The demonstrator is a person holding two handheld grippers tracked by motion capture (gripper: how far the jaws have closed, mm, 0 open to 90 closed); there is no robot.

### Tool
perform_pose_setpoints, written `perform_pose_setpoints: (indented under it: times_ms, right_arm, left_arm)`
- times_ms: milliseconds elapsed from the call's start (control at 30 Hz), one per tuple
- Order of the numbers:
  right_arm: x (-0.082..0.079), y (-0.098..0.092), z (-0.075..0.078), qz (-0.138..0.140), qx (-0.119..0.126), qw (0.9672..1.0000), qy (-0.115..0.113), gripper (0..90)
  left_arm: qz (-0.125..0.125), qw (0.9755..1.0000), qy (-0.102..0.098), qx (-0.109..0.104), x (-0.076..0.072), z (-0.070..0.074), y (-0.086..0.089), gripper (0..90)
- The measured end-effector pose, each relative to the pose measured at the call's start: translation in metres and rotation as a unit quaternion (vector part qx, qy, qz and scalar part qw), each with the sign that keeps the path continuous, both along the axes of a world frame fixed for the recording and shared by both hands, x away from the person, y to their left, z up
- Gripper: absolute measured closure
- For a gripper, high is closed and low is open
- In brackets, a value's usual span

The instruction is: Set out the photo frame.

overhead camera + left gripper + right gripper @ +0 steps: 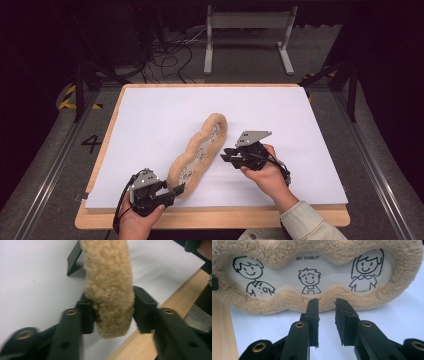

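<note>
A long tan fleece picture frame [200, 152] stands on its edge across the white sheet, running from near left to far right. Its three windows show line drawings of people under the words "MY FAMLIY" [307, 258]. My left gripper [177, 189] is shut on the frame's near end, and in the left gripper view its pads [87, 315] press the fleece rim [107, 270] from both sides. My right gripper [226, 155] stands open on the frame's picture side. Its jaws [327, 302] stop just short of the lower fleece border [274, 303], with nothing between them.
The white sheet [165, 115] covers a wooden board [225, 217] whose bare edge runs along the near side. A black flat piece [73, 261] rests on the sheet beside the frame. Beyond the board are a grey metal stand [247, 22] and floor cables [170, 55].
</note>
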State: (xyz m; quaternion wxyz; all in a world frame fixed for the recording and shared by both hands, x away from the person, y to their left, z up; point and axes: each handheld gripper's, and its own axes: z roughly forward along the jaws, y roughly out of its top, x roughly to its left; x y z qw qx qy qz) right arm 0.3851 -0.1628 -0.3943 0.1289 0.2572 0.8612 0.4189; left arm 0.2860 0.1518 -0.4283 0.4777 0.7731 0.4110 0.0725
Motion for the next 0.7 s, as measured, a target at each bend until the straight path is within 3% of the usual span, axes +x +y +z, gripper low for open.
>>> perform_pose_setpoints:
  times_ms: [133,300,433,700]
  right_arm:
    - [0.001,-0.003,0.000,-0.004,0.001,1.0000,0.001,73.2]
    - [0.012,-0.008,0.003,-0.014,0.008,0.9999,0.000,69.1]
    - [0.032,-0.013,0.005,-0.026,0.014,0.9996,-0.002,67.0]
    - [0.075,-0.018,0.006,-0.042,0.002,0.9991,-0.006,59.8]
  left_arm:
    - [0.005,0.9998,0.016,-0.012,0.000,0.000,0.001,66.2]
    - [0.007,0.9997,0.018,-0.013,0.000,0.000,0.001,66.5]
    - [0.006,0.9998,0.017,-0.013,0.000,0.000,0.001,66.6]
    - [0.003,0.9997,0.016,-0.017,0.002,-0.001,0.005,67.0]
